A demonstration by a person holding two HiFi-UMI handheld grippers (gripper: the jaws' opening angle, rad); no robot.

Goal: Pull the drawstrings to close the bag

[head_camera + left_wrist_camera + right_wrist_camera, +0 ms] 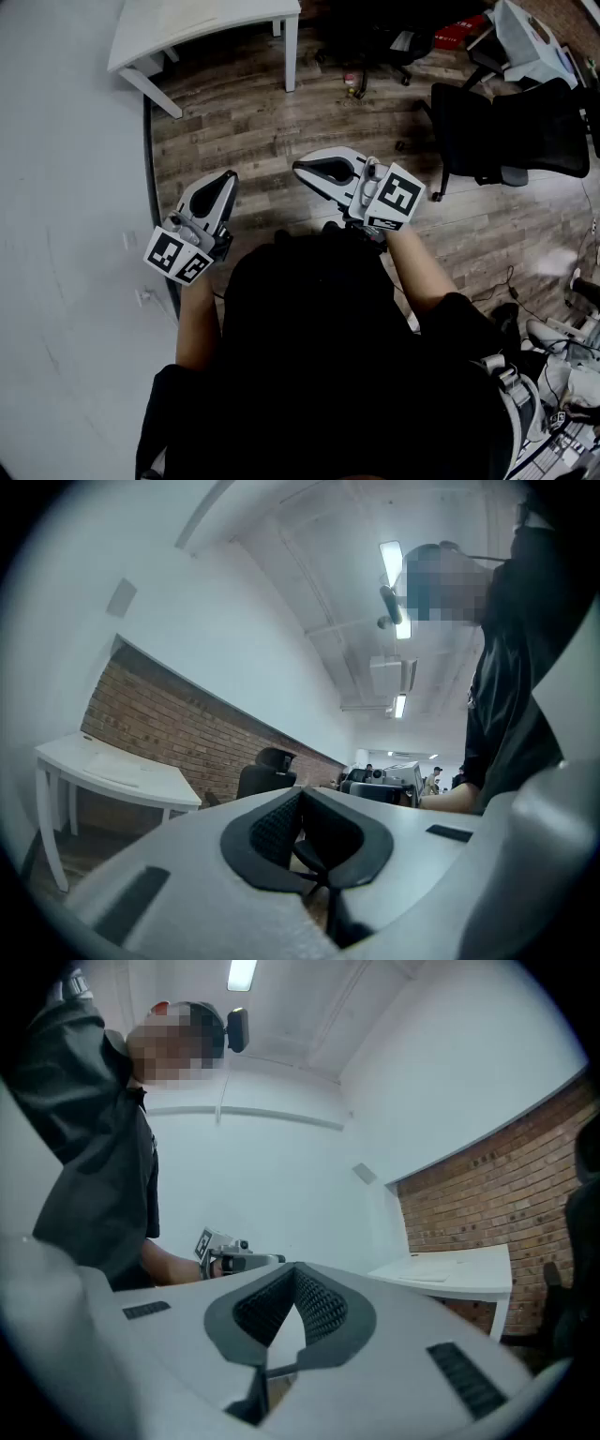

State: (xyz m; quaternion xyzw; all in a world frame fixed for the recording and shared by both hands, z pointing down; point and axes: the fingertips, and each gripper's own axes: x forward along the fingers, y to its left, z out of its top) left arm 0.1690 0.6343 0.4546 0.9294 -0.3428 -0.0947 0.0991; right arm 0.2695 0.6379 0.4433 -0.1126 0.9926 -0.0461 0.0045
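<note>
You hold your left claw (225, 180) and right claw (305, 169) up in front of your dark shirt (319, 328), above the wooden floor (244, 122). Both claws are pressed together: each pair of ribbed pads meets at the tip with nothing pinched between them. The left claw points ahead. The right claw angles across towards it, and the two tips are near each other but apart. A white desk (187, 23) stands ahead beside the white wall (66, 187), and a black office chair (506, 131) stands off to your right. No view shows the bag or its drawstrings.
</note>
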